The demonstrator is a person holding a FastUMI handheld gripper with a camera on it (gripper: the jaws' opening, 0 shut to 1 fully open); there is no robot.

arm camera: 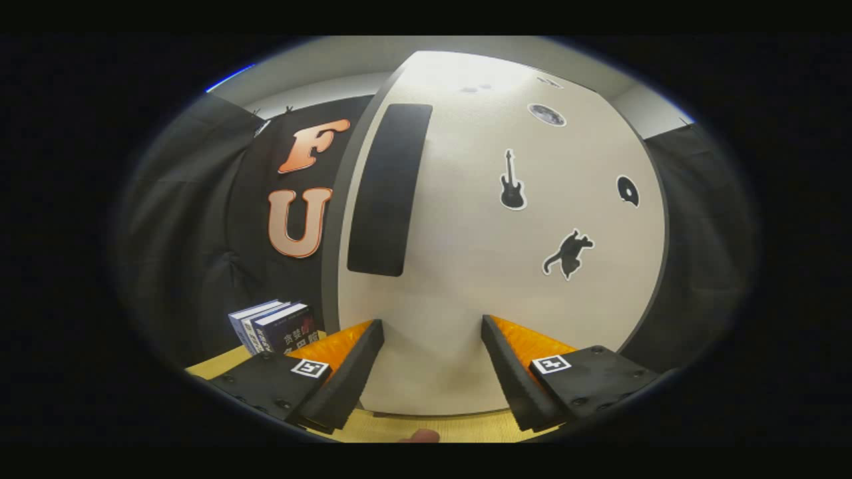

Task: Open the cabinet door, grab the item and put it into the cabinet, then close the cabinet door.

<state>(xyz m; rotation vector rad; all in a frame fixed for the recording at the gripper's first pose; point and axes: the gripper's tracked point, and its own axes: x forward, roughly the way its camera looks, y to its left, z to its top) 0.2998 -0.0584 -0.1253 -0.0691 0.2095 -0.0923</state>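
Observation:
A white cabinet door (466, 253) stands shut right in front of me, with a long dark handle strip (389, 189) near its left edge and small black stickers of a guitar, a cat and discs on its face. My gripper (432, 326) is open, its fingers spread just short of the door's lower part with nothing between them. Left of the cabinet, beyond the left finger, a few dark-blue books (273, 326) stand upright on the wooden table (413, 429).
Black cloth walls close in on both sides of the cabinet. A fingertip (419, 436) shows on the table edge between the fingers' bases. The table runs to the left under the books.

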